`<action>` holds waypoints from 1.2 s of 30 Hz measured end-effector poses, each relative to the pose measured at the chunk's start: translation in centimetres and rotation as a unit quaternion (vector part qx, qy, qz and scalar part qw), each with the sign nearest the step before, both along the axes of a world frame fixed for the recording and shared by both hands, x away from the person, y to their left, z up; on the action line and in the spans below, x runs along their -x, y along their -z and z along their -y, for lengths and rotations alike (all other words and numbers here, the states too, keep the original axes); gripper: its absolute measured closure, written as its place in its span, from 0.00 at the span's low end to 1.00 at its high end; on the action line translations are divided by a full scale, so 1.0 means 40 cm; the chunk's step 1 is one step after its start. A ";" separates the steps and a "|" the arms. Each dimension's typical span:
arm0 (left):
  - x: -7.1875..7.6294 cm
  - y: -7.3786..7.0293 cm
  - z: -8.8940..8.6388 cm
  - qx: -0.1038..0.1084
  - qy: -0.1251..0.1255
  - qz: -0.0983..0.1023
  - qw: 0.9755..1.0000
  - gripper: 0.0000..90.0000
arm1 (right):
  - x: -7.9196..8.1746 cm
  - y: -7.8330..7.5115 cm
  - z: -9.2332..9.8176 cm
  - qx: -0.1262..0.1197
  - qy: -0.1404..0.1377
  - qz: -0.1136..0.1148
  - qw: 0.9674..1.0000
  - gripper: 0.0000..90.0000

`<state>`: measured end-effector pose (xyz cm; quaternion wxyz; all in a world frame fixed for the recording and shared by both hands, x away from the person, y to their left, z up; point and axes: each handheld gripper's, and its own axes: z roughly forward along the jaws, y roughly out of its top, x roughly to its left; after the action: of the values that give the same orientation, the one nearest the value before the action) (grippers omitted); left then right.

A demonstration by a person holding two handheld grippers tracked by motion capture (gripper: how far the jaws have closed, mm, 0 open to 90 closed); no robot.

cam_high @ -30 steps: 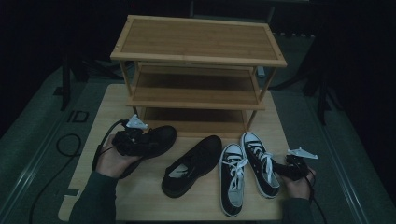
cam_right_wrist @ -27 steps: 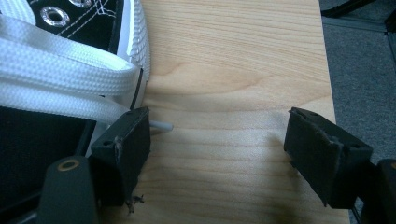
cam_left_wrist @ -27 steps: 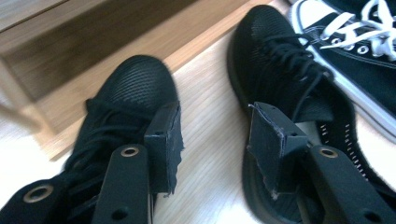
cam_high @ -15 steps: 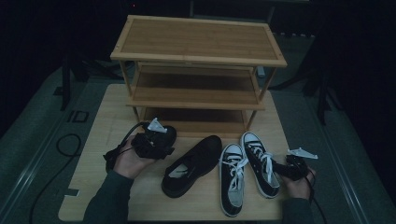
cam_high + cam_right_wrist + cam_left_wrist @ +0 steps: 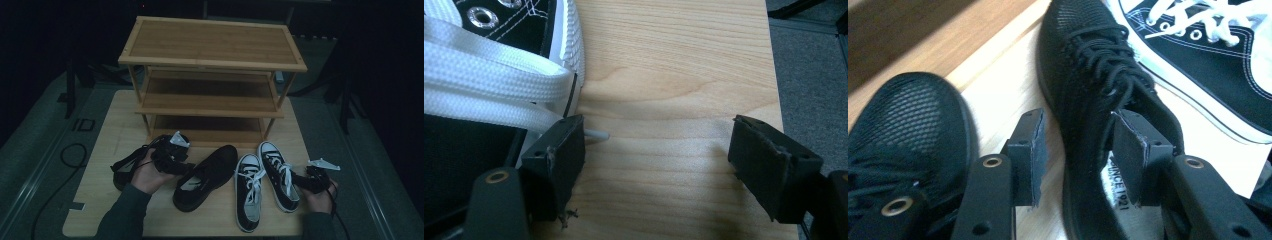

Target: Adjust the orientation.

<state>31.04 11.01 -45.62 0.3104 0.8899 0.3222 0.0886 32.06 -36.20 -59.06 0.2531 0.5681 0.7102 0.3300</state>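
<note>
- The black mesh shoe (image 5: 1098,100) lies on the table (image 5: 120,125) in front of the rack (image 5: 212,65), toe toward the rack, heel toward you; its mate (image 5: 908,130) sits just to its left.
- Your left gripper (image 5: 1078,150) straddles the near side wall of that shoe by the collar: one pad outside, one over the insole. Jaws have just been closing, approx. 3/4 open; pads don't press yet, nothing held.
- Step, as I read it: the grab, prob. for shelving. Next: close fully on the collar, then lift w/o dragging the laces.
- Your right gripper (image 5: 654,160) rests wide open on bare wood, empty, beside the black-and-white sneaker (image 5: 277,172).
- 2nd sneaker (image 5: 248,192) lies close on the shoe's other side; watch it, and the rack's lower shelf (image 5: 210,135) is a tight gap.
</note>
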 end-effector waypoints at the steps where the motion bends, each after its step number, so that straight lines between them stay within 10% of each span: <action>1: 0.000 0.001 0.005 0.001 0.002 -0.001 1.000 0.63 | 0.000 0.000 0.000 0.001 0.000 0.000 1.000 0.25; 15: -0.020 0.051 0.074 -0.055 0.020 -0.012 0.998 0.76 | 0.000 0.000 0.000 0.001 0.000 0.001 1.000 0.25; 22: -0.010 0.043 0.068 -0.051 0.019 -0.004 0.998 0.97 | 0.000 0.000 0.000 0.000 0.000 0.000 1.000 0.25; 36: 0.030 0.045 -0.005 -0.035 -0.008 -0.007 0.999 0.97 | 0.000 0.000 0.000 0.001 0.000 0.001 1.000 0.25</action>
<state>29.84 11.22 -47.42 0.2758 0.8982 0.3284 0.0965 32.06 -36.21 -59.07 0.2537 0.5675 0.7104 0.3300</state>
